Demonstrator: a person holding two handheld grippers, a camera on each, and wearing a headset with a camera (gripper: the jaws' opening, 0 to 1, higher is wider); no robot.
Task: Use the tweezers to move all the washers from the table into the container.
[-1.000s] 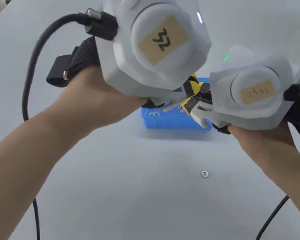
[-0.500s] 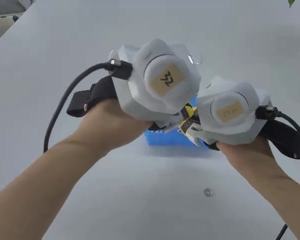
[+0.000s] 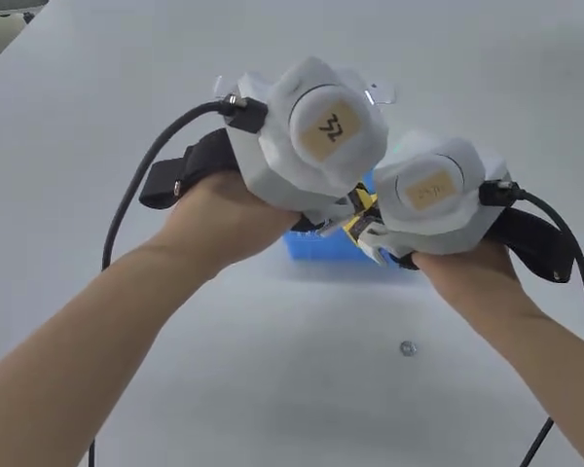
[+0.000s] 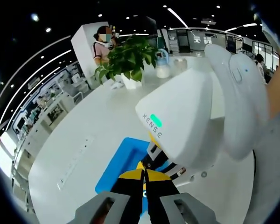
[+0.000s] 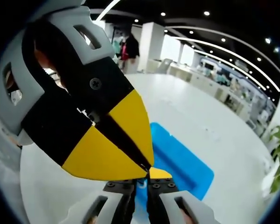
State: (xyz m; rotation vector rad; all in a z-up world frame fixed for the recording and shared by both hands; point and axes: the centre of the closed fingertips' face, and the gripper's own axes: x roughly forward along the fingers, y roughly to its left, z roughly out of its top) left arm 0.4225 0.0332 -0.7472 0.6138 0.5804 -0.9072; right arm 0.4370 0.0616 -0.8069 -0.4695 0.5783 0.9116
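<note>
My two grippers are held tip to tip just above the blue container (image 3: 323,245). The left gripper (image 3: 343,209) carries the white body on the left. The right gripper (image 3: 362,230) sits beside it on the right. In the left gripper view my black, yellow-tipped jaws (image 4: 145,176) stand shut over the blue container (image 4: 120,159). In the right gripper view my own jaws (image 5: 141,183) look shut, and the left gripper (image 5: 146,166) meets them over the blue container (image 5: 183,164). I cannot make out tweezers between either pair. One small metal washer (image 3: 406,348) lies on the white table, nearer me than the container.
The white table (image 3: 273,389) stretches all round. A black cable (image 3: 141,185) loops off the left gripper and another (image 3: 574,282) off the right. A potted plant (image 4: 128,58) and a person stand far off at the table's end.
The head camera has pulled back and tilted, so both grippers and the container look smaller and higher. The grippers stay close together over the container; the washer has not moved on the table.
</note>
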